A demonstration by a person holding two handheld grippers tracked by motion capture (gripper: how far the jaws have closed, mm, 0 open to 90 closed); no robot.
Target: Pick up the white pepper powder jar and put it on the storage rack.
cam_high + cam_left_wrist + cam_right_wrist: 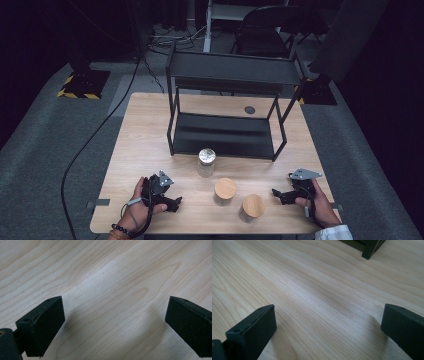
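Three jars stand near the front of the wooden table (pixel 145 130): a glass jar with a silver lid (pixel 206 162), and two jars with wooden lids, one (pixel 225 190) in the middle and one (pixel 253 207) closer to the front edge. My left gripper (pixel 176 202) rests low over the table at the front left, left of the jars, open with bare wood between its jaws (pixel 112 322). My right gripper (pixel 276 195) sits at the front right, right of the jars, open as well, nothing between its jaws (pixel 327 325).
A black two-tier metal shelf (pixel 227 130) stands at the back of the table, its front leg (pixel 369 251) in the right gripper view. A dark round mark (pixel 249 109) lies behind it. A chair (pixel 265 30) and cables are on the floor beyond.
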